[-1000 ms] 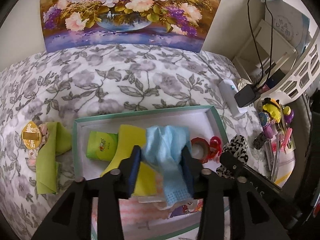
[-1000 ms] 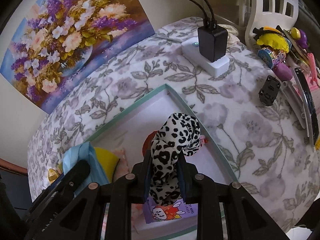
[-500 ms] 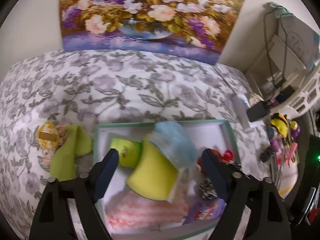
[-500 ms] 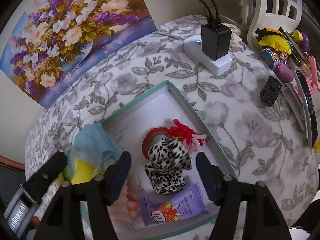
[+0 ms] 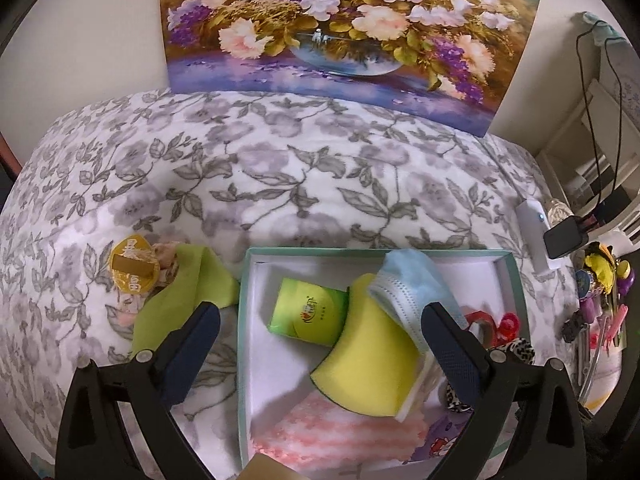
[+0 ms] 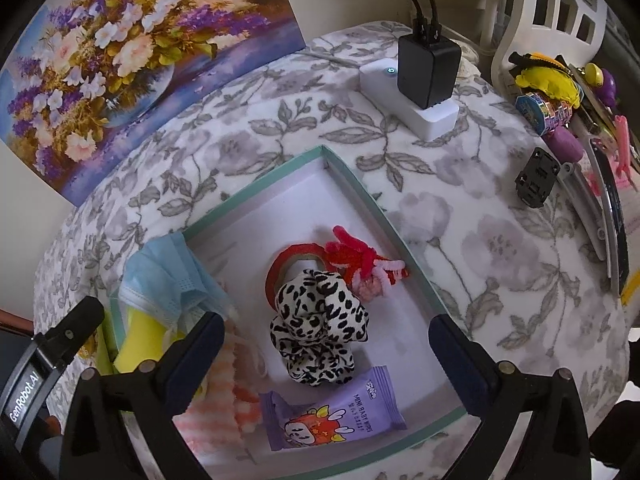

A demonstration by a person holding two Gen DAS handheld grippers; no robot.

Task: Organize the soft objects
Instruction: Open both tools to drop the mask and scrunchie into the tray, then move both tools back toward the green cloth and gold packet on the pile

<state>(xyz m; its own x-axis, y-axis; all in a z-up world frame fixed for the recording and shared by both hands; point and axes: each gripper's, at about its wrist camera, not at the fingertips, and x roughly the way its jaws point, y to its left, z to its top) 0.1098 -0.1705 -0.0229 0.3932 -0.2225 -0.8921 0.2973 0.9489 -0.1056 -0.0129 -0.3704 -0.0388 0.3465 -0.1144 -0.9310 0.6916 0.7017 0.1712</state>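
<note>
A teal-rimmed white tray (image 5: 244, 320) (image 6: 352, 184) lies on the floral cloth. In it a blue face mask (image 5: 412, 280) (image 6: 168, 276) rests on a yellow sponge (image 5: 372, 360), beside a green tissue pack (image 5: 308, 312) and a pink striped cloth (image 5: 336, 436). The leopard scrunchie (image 6: 316, 320) lies in the tray near a red tape ring (image 6: 280, 264) and a purple wipes pack (image 6: 336, 416). My left gripper (image 5: 320, 340) hovers over the tray's left part, jaws opening, gripping nothing. My right gripper (image 6: 326, 332) hangs above the scrunchie, jaws opening, pads clear of it.
A green cloth (image 5: 180, 296) and a gold-lidded cup (image 5: 134, 272) lie left of the tray. A white power strip with a black charger (image 6: 424, 76) sits behind it. Hair clips and small toys (image 6: 560, 92) crowd the right edge. A flower painting (image 5: 340, 28) leans on the wall.
Both grippers have opened wide. The left one let the blue mask drop onto the sponge and shifted left. The right one released the leopard scrunchie into the tray.
</note>
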